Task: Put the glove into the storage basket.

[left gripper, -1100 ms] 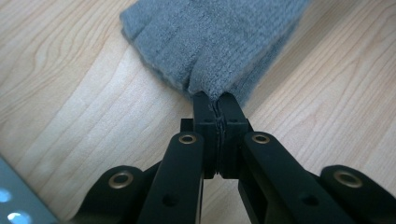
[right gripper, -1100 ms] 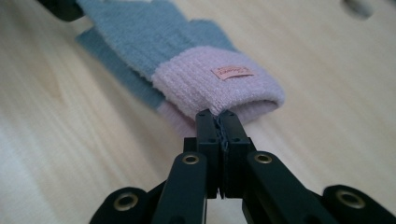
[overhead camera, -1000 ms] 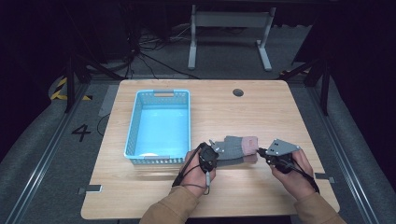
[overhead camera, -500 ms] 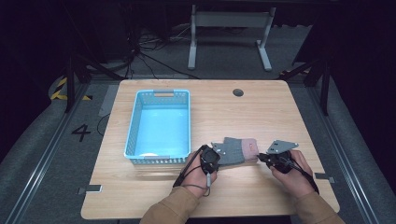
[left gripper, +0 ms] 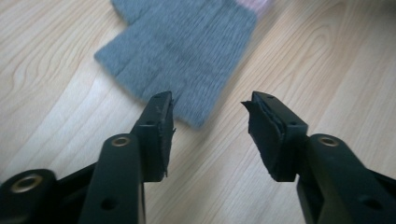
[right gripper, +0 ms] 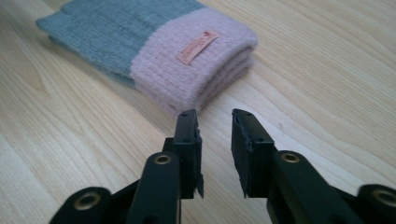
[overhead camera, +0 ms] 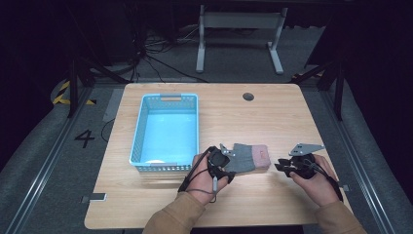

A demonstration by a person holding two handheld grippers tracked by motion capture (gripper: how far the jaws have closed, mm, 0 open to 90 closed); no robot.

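Note:
A folded knitted piece [overhead camera: 249,157], grey with a pink cuff, lies flat on the wooden table [overhead camera: 234,117], right of the basket. My left gripper [overhead camera: 228,165] sits at its grey end. Its jaws have just been opening and stand open [left gripper: 208,105], with the grey knit [left gripper: 187,42] just ahead and its near corner by the gap, untouched. My right gripper [overhead camera: 280,166] is a little right of the pink end. Its jaws have also just been opening and stand open [right gripper: 214,119], with nothing between them. The pink cuff [right gripper: 196,51], bearing a small label, lies just beyond.
A light blue mesh basket [overhead camera: 138,131] stands on the table's left half, close to my left hand. A round cable hole [overhead camera: 248,96] is at the back middle. Bare wood lies right of and behind the knit. The table's front edge is under the forearms.
Both grippers' jaws have opened off the knitted piece, which now lies free. My right gripper has drawn back a little to the right, away from the pink end.

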